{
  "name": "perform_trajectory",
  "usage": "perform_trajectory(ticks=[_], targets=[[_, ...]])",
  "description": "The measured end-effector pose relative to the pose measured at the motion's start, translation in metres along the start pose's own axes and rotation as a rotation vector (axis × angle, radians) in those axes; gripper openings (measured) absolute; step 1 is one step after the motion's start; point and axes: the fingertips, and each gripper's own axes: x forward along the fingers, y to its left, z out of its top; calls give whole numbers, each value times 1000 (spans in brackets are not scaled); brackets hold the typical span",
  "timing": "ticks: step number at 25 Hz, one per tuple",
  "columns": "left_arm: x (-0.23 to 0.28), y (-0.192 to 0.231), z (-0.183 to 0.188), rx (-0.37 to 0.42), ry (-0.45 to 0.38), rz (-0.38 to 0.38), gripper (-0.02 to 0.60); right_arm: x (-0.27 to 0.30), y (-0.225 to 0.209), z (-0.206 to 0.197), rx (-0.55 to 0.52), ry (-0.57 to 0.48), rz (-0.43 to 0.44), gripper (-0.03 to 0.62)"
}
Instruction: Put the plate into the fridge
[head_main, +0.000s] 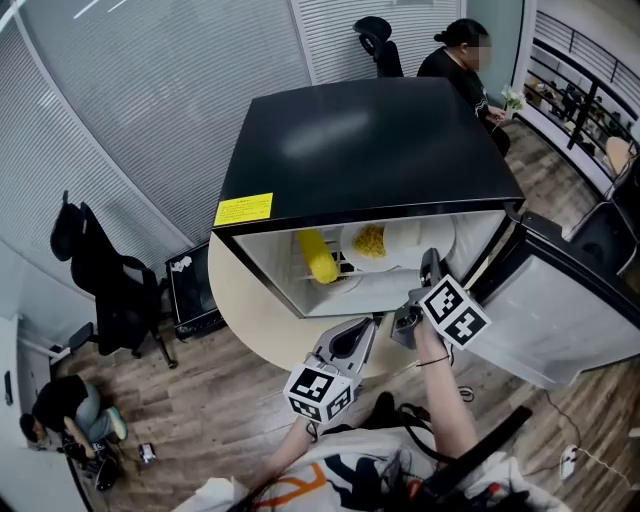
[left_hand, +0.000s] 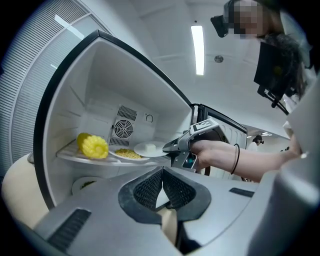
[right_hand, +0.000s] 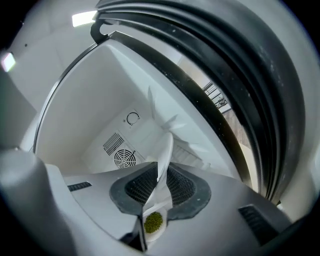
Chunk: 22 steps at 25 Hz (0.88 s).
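Reaching into the open fridge (head_main: 370, 150), the right gripper (right_hand: 161, 176) pinches the rim of the white plate (left_hand: 149, 148) between its pads. The plate sits at the upper shelf (left_hand: 67, 155), just beside a plate of yellow food (left_hand: 125, 153) and near a corn cob (left_hand: 92, 145). Outside, over the round tabletop (head_main: 240, 300), the left gripper (left_hand: 162, 175) hangs with jaws together, holding nothing.

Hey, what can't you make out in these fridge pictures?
- Right gripper view: whether the plate is set down; the right gripper hides its underside.
- Left gripper view: the lower dish, partly cut off by the left gripper.
- Head view: yellow label print, too small.
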Motion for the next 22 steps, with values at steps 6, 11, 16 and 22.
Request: perform_trajectory(ticks=[6, 11, 16, 22], targets=[[1, 2, -2, -2, 7, 5, 12, 9, -3, -1, -42, 11, -11, 63], [1, 6, -1, -4, 5, 16, 12, 20, -4, -3, -63, 34, -7, 78], [3, 10, 0, -4, -1, 26, 12, 27, -3, -6, -136, 63, 1, 98], [4, 14, 0, -8, -2, 34, 12, 30, -4, -15, -323, 123, -52, 262]])
